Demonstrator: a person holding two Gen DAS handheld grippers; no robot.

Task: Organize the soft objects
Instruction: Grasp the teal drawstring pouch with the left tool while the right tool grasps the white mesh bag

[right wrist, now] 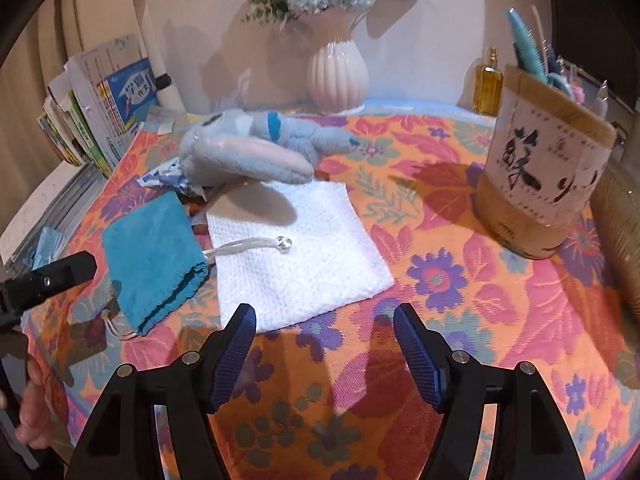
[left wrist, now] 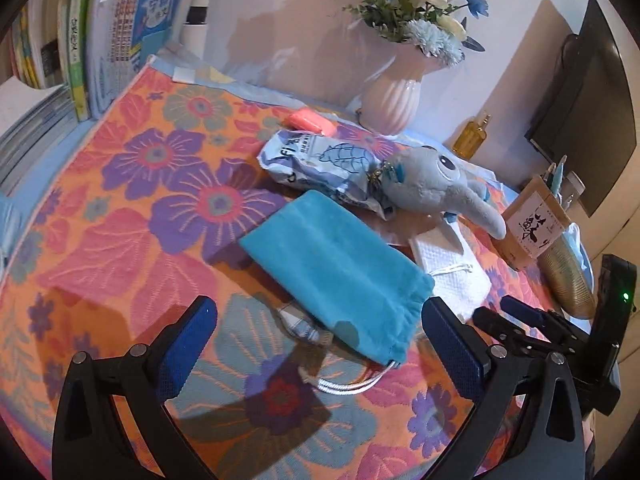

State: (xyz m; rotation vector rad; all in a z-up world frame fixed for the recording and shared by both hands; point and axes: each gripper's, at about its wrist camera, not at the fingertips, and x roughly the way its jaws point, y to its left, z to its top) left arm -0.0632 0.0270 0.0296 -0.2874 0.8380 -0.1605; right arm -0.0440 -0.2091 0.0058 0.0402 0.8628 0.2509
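The left gripper (left wrist: 318, 334) stands wide open with nothing held; the blue pouch (left wrist: 336, 272) lies just ahead of it, its gathered mouth between the fingertips. The right gripper (right wrist: 325, 330) is partly open and empty; the white cloth (right wrist: 298, 252) lies just ahead, the plush toy (right wrist: 248, 148) beyond it.
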